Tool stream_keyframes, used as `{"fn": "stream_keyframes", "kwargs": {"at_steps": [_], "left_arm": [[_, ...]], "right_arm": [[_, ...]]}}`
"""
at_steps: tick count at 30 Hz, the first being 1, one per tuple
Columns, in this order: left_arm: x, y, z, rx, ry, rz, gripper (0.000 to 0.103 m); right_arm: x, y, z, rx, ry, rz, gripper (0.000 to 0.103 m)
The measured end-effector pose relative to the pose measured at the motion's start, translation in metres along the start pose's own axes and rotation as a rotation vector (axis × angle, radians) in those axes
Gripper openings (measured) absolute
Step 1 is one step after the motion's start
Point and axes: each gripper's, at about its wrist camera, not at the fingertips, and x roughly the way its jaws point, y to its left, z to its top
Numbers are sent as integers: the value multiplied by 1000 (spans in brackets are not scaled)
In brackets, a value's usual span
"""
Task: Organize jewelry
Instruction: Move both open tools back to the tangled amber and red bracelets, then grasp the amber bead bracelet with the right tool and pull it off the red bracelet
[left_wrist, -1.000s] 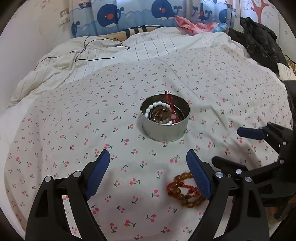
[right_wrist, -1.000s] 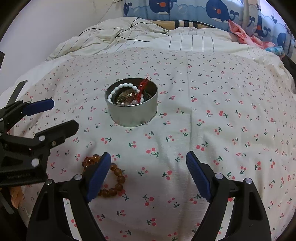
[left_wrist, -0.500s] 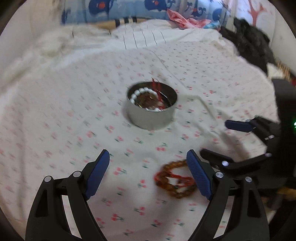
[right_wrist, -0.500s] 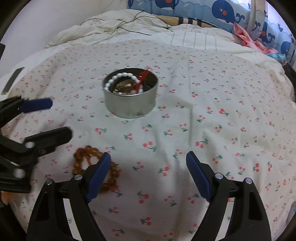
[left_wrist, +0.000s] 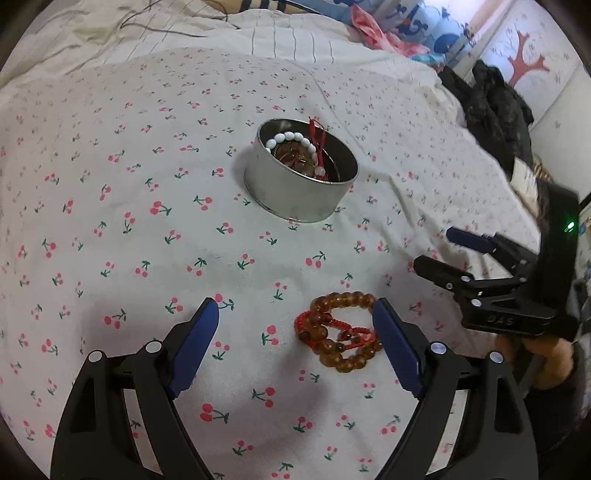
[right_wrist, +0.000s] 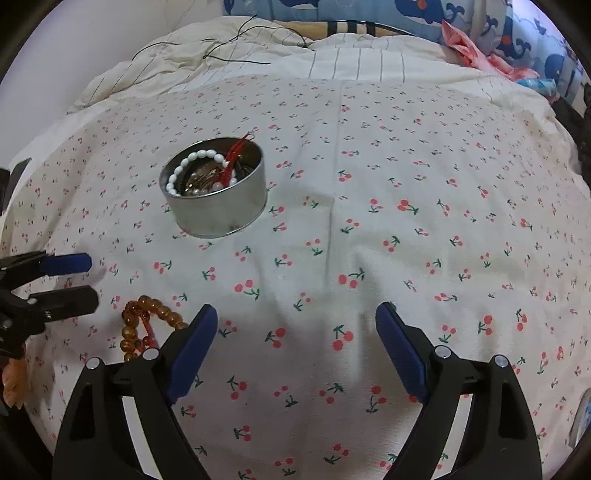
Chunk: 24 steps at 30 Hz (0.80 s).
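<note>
A round metal tin (left_wrist: 295, 199) (right_wrist: 218, 216) stands on the cherry-print bedsheet (left_wrist: 110, 221). It holds a white bead bracelet (left_wrist: 291, 138) (right_wrist: 192, 162), a red cord piece and other jewelry. An amber bead bracelet (left_wrist: 341, 363) (right_wrist: 147, 308) with red cord lies on the sheet in front of the tin. My left gripper (left_wrist: 295, 310) (right_wrist: 85, 282) is open and hangs over it; the bracelet lies between the fingers, close to the right one, and the pads do not press on it. My right gripper (right_wrist: 295, 312) (left_wrist: 443, 254) is to the right of the bracelet, its jaws opening with nothing between them.
A crumpled striped quilt (right_wrist: 258, 55) with a thin black cable (right_wrist: 229, 48) lies behind the sheet. Dark clothing (left_wrist: 491, 103) and pink cloth (left_wrist: 369, 33) lie at the far right. A hand (left_wrist: 546, 358) holds the right gripper's handle.
My left gripper has tilted down and moved toward the amber bracelet, which now lies between its fingers. The tin sits further left in the right wrist view.
</note>
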Motion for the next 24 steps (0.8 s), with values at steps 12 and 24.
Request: {"fn": "stream_keyframes", "kwargs": {"at_steps": [12,24], "left_arm": [[-2,28,8,-123,-13,16,81],[13,5,5,-20,26,49,82]], "right_arm": [[18,58,-10,-249,4,-23,84],[28,24,-2,-148,37,-218,86]]}}
